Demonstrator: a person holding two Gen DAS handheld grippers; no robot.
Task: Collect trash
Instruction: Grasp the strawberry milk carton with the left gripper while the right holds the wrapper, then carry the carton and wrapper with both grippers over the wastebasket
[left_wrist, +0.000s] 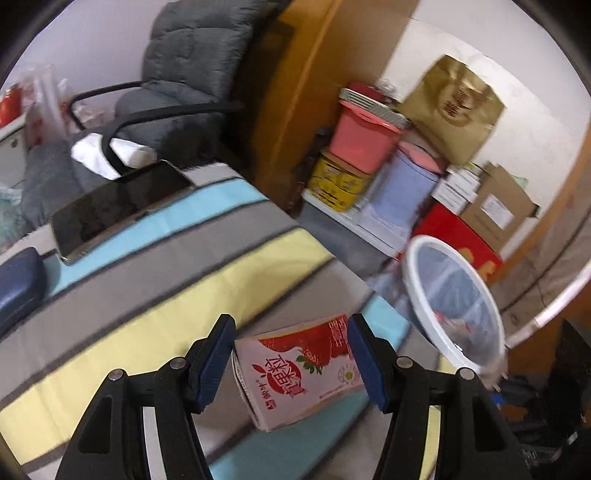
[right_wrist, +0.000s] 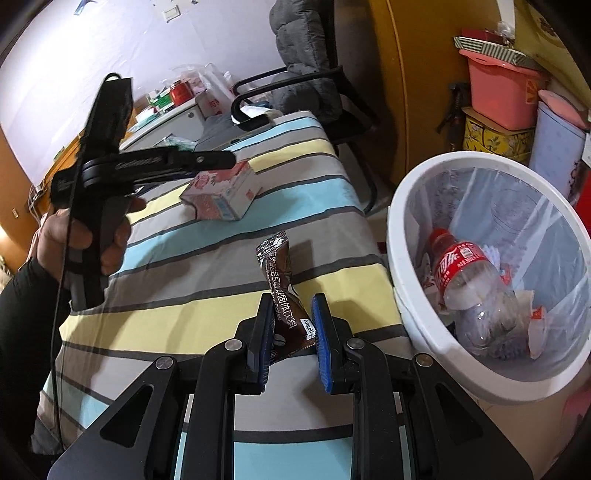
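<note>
Both tongs are loaded: left gripper (left_wrist: 291, 363) apparently clamped on the milk carton (left_wrist: 299, 369), right gripper (right_wrist: 291, 332) on the coffee sachet (right_wrist: 282, 291). Both should be released squarely over the bin (right_wrist: 402, 236), at three o'clock.

Striped cloth (right_wrist: 229, 295): milk carton (right_wrist: 221, 195) at the far end, coffee sachet (right_wrist: 280, 280) nearer, tablet (left_wrist: 114, 210) behind the carton; waste bin (right_wrist: 410, 236) just right of the cloth, 1 bottle (right_wrist: 469, 284) inside; chair (right_wrist: 310, 62) behind.
</note>
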